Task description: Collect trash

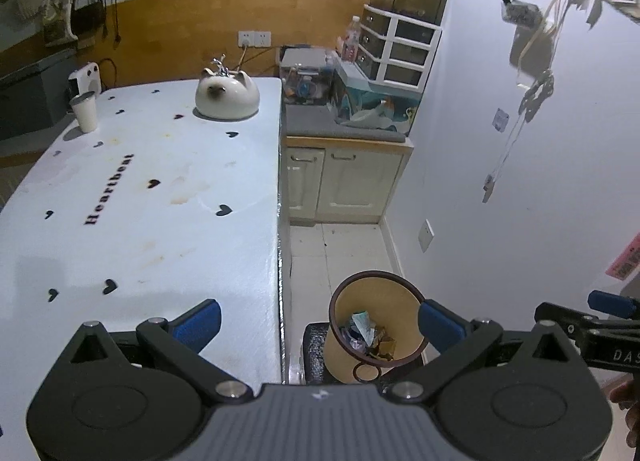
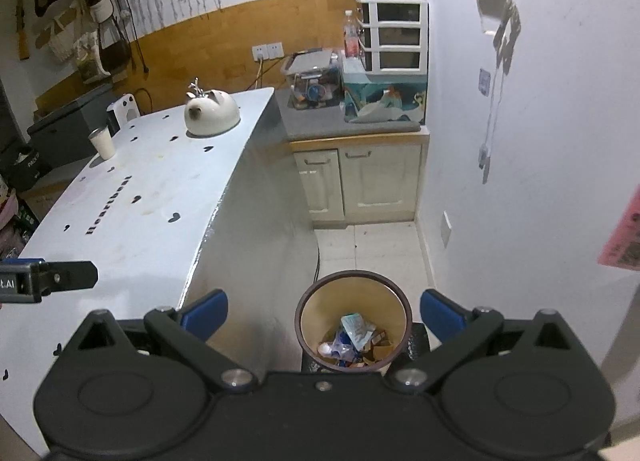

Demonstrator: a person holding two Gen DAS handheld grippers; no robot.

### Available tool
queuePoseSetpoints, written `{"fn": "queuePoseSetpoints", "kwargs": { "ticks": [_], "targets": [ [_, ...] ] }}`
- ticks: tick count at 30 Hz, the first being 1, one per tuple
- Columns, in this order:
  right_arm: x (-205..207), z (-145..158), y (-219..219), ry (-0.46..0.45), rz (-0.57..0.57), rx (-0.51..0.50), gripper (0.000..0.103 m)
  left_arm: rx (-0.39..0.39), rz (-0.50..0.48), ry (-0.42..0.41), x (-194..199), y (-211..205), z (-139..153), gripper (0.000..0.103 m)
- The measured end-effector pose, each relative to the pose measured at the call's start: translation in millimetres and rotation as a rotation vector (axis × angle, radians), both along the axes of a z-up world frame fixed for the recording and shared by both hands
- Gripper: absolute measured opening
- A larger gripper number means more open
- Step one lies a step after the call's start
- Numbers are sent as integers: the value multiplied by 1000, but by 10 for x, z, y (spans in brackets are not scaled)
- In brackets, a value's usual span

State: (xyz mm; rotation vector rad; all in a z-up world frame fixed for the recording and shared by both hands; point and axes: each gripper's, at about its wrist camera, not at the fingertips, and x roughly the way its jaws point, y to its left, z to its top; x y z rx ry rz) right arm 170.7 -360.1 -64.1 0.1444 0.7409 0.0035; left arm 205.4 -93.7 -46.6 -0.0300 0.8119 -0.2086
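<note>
Stained white table (image 1: 140,189), bin (image 2: 354,321) of trash below, both tongs apart, empty.

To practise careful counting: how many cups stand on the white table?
1. A white cup stands near the table's far left corner, apart from the cat-shaped ceramic pot at the far right. None seems hidden.

Both grippers' fingers (image 1: 200,321) (image 2: 206,311) spread wide, empty.
</note>
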Motion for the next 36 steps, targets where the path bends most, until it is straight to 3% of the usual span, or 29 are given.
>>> {"fn": "queuePoseSetpoints", "kwargs": {
  "ticks": [16, 36],
  "targets": [
    [-776, 170, 248, -52, -48, -38, 103, 21, 23, -41, -662, 313, 94, 103],
    [-962, 290, 366, -63, -37, -79, 103, 44, 40, -65, -878, 333, 132, 103]
  ]
}}
